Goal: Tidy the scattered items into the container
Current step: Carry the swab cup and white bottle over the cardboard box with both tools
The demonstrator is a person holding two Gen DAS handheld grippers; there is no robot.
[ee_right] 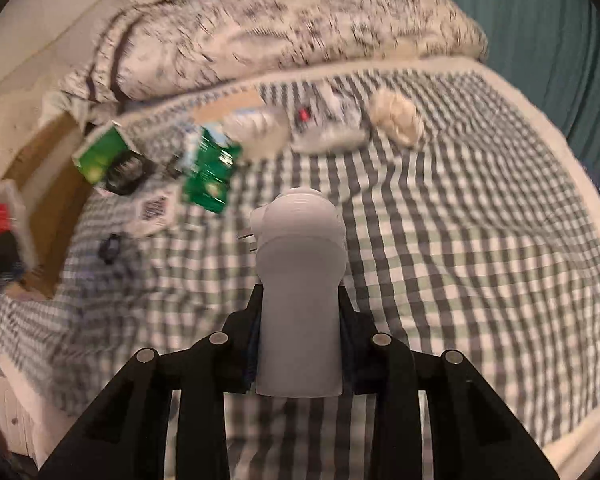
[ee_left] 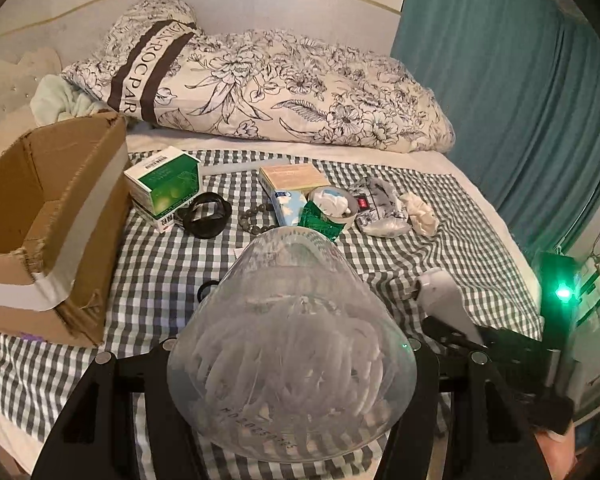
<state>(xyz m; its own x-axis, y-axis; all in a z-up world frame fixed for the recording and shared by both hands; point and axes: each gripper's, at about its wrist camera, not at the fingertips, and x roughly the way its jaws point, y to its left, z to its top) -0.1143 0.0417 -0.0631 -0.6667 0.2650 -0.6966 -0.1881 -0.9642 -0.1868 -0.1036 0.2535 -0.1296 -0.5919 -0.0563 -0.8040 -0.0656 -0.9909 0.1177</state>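
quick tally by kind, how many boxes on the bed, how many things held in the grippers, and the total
boxes: 3 (cardboard box, green carton, tan-topped box)
held things: 2 (clear plastic cup, white plug adapter)
total: 5

Both wrist views tilt down over the checked bedspread (ee_left: 160,248); right view seems blurred.

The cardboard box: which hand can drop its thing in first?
Probably the left. Its fingers hold a clear plastic tub, and the open cardboard box sits close beside it. The right fingers hold a white plug, farther from the box.
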